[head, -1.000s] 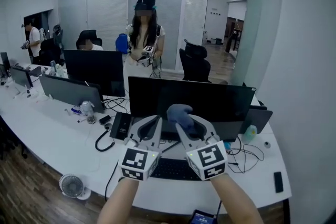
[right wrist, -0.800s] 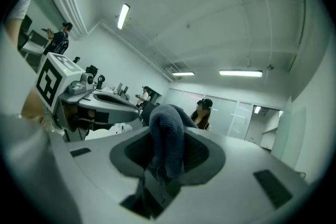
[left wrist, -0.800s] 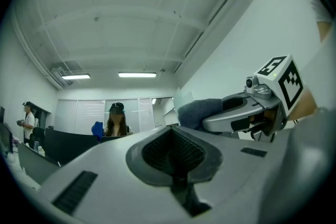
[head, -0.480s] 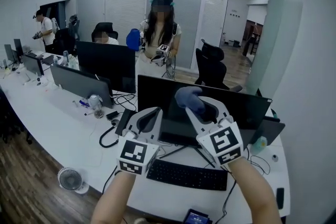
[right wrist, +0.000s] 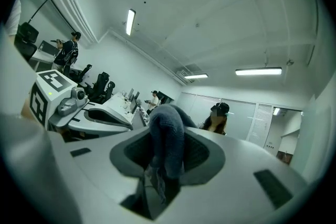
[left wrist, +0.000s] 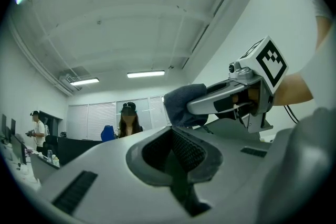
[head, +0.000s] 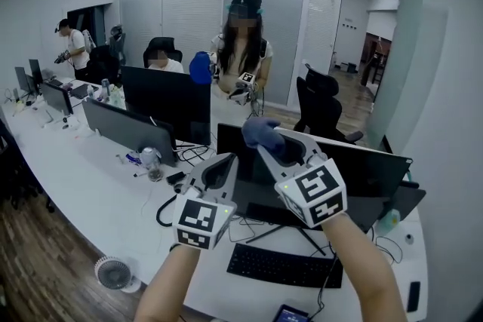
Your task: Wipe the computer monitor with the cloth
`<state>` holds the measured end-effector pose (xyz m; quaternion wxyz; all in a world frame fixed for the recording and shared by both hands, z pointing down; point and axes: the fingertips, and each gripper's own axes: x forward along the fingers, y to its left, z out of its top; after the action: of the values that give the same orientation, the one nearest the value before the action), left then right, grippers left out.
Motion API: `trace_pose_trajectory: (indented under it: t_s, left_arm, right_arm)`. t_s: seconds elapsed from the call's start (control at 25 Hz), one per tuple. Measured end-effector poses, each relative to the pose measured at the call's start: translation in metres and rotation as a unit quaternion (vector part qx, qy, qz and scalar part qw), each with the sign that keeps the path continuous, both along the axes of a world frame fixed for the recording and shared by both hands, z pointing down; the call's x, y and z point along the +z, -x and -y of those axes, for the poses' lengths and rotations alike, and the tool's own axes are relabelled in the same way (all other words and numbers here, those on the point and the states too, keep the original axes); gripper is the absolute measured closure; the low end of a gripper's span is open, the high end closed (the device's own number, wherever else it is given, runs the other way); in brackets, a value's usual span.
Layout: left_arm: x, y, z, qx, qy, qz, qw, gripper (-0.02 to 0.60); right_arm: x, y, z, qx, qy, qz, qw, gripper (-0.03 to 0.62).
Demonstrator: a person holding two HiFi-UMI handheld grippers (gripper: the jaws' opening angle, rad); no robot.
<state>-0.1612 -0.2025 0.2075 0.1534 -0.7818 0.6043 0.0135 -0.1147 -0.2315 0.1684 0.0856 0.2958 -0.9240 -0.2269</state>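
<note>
Pinched in the right tool (head: 266, 145): a bunched blue-grey fabric cloth (head: 260, 132), up at 12 o'clock of the wide black computer monitor (head: 370, 170), contact with it impossible to tell. Left tool (head: 225, 161) at 8 o'clock of the right, pressed together on nothing. Monitor's left half hidden behind both tools, white desk (head: 90, 188) partly cut off by the forearms.

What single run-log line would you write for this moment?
task: wipe monitor | right gripper: shut on cloth, at monitor's top edge, contact unclear | left gripper: shut, empty
</note>
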Motion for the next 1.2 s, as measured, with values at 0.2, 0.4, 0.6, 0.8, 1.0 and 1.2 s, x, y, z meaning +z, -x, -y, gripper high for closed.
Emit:
trace_pose_trajectory:
  t_s: [0.2, 0.4, 0.6, 0.8, 1.0, 1.2]
  left_arm:
    - [0.002, 0.025, 0.017, 0.0, 0.004, 0.002, 1.0, 0.574]
    - [0.012, 0.045, 0.034, 0.001, 0.013, -0.004, 0.9999, 0.574]
    - [0.022, 0.057, 0.052, 0.004, 0.02, -0.012, 0.9997, 0.574]
    - [0.029, 0.07, 0.065, 0.012, 0.027, -0.019, 0.9994, 0.574]
    - [0.032, 0.069, 0.077, 0.03, 0.027, -0.022, 0.9989, 0.574]
    - [0.031, 0.058, 0.082, 0.049, 0.028, -0.022, 0.9982, 0.574]
  right_arm:
    - [0.009, 0.037, 0.027, 0.003, 0.016, -0.008, 1.0, 0.462]
    - [0.019, 0.067, 0.05, 0.006, 0.032, -0.022, 0.999, 0.462]
    - [0.031, 0.089, 0.078, 0.016, 0.064, -0.048, 0.997, 0.462]
    - [0.037, 0.108, 0.091, 0.028, 0.068, -0.071, 0.995, 0.462]
    - [0.04, 0.108, 0.1, 0.047, 0.071, -0.108, 0.99, 0.462]
    - [0.042, 0.104, 0.103, 0.057, 0.075, -0.135, 0.986, 0.464]
